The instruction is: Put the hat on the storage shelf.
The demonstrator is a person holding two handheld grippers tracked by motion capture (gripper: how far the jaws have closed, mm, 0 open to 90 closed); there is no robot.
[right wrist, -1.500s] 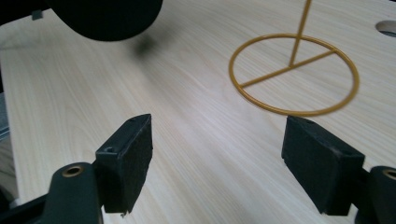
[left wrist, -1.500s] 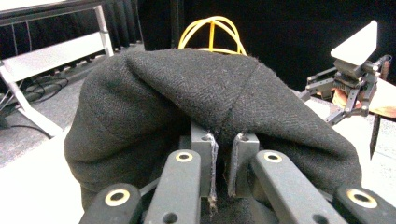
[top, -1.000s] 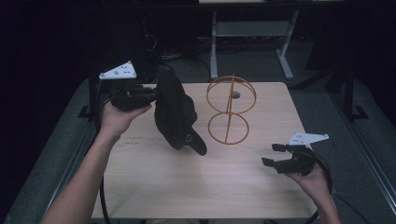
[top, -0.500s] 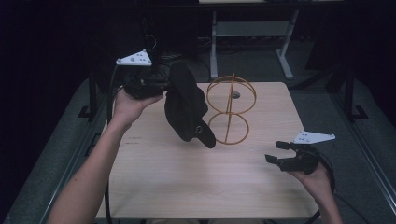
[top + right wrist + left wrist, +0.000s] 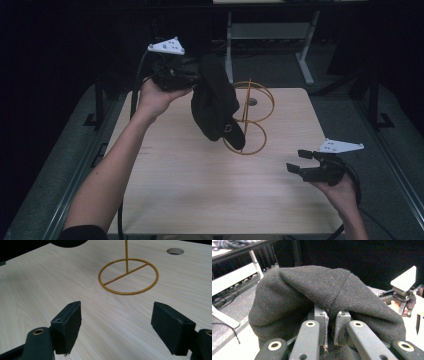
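A black cloth hat (image 5: 215,105) hangs in the air over the table's far middle, its lower tip in front of the gold wire stand (image 5: 248,105). My left gripper (image 5: 197,75) is shut on the hat's fabric; in the left gripper view the jaws (image 5: 332,315) pinch a fold of the hat (image 5: 324,287). My right gripper (image 5: 296,161) is low over the table's right front, open with nothing between its pads (image 5: 116,317). The stand's ring base (image 5: 125,293) lies ahead of it, and the hat's edge (image 5: 66,242) shows at the top.
The light wooden table (image 5: 200,190) has a round hole (image 5: 175,251) behind the stand. A white desk frame (image 5: 305,60) stands on the floor beyond the table. The right gripper (image 5: 403,300) also appears at the right of the left gripper view.
My left hand has raised the hat and carried it right, toward the gold stand. The right gripper has stayed where it was, still open.
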